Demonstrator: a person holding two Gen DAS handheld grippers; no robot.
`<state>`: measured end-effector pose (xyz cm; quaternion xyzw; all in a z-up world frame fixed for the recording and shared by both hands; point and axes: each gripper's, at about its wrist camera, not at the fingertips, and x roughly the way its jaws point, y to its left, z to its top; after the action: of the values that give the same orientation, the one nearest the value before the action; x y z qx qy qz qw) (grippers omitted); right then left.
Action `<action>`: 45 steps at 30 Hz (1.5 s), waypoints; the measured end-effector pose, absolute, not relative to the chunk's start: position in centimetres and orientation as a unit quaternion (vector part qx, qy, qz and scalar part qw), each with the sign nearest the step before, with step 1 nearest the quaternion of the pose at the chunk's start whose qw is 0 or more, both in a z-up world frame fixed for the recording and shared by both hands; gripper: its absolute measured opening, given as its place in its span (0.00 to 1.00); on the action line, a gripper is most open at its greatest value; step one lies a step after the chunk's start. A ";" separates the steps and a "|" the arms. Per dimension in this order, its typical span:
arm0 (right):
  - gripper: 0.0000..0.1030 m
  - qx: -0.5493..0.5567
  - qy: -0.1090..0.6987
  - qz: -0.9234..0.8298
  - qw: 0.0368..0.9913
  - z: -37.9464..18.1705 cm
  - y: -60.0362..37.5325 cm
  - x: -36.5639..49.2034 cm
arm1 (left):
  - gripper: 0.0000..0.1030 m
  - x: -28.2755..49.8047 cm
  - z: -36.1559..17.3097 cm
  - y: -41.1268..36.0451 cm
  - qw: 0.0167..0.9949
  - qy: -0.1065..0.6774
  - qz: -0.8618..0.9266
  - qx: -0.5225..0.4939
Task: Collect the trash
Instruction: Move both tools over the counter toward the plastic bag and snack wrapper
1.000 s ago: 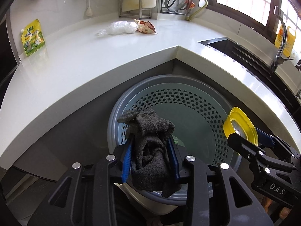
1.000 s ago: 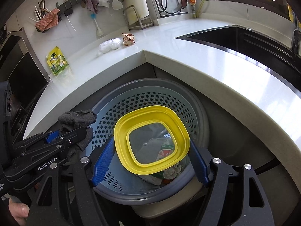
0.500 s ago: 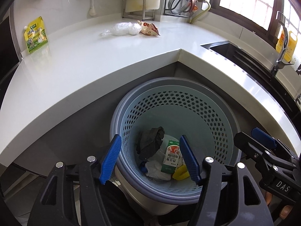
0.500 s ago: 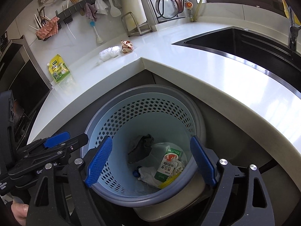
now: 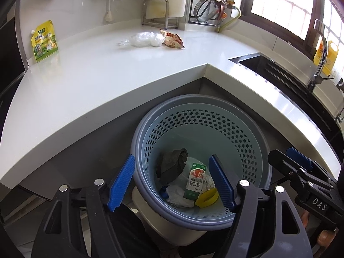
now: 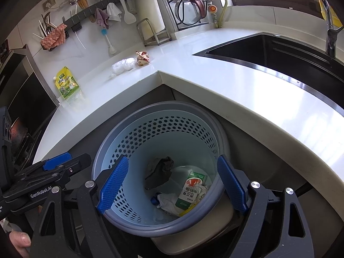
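Only the left view shows the yellow bottle [image 5: 326,58]; both hand-held grippers gape wide, empty.

White countertop [image 5: 90,81] bears a clear plastic bag [image 5: 146,39], wrapper [image 5: 173,40], and green pouch [image 5: 44,40].

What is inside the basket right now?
In the basket: a dark rag, green carton, crumpled paper and a yellow lid. Anything beneath them is hidden.
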<state>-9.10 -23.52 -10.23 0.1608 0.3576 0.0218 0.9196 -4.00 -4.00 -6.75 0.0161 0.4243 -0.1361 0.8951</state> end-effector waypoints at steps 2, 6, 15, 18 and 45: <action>0.79 0.161 0.355 0.021 0.921 -9.9 -23.5 -9.0 | 0.69 -3.9 -6.6 -3.8 0.895 0.425 -0.137 0.013; 0.79 0.157 0.345 0.026 0.925 -9.0 -23.4 -8.5 | 0.71 -3.4 -6.0 -3.4 0.898 0.417 -0.138 0.005; 0.79 0.129 0.324 0.026 0.937 -6.6 -22.7 -4.9 | 0.73 -0.6 -4.3 -2.5 0.905 0.402 -0.137 0.007; 0.79 0.123 0.318 0.030 0.940 -5.8 -22.6 -3.4 | 0.74 0.8 -3.5 -1.8 0.904 0.402 -0.144 -0.015; 0.79 0.056 0.323 0.065 0.943 -2.4 -19.7 13.4 | 0.88 14.6 0.6 0.4 0.930 0.353 -0.105 0.002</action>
<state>13.40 -19.68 -2.40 0.0559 0.3227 0.0645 0.9426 14.58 0.39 0.65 0.0021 0.3531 -0.1047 0.9297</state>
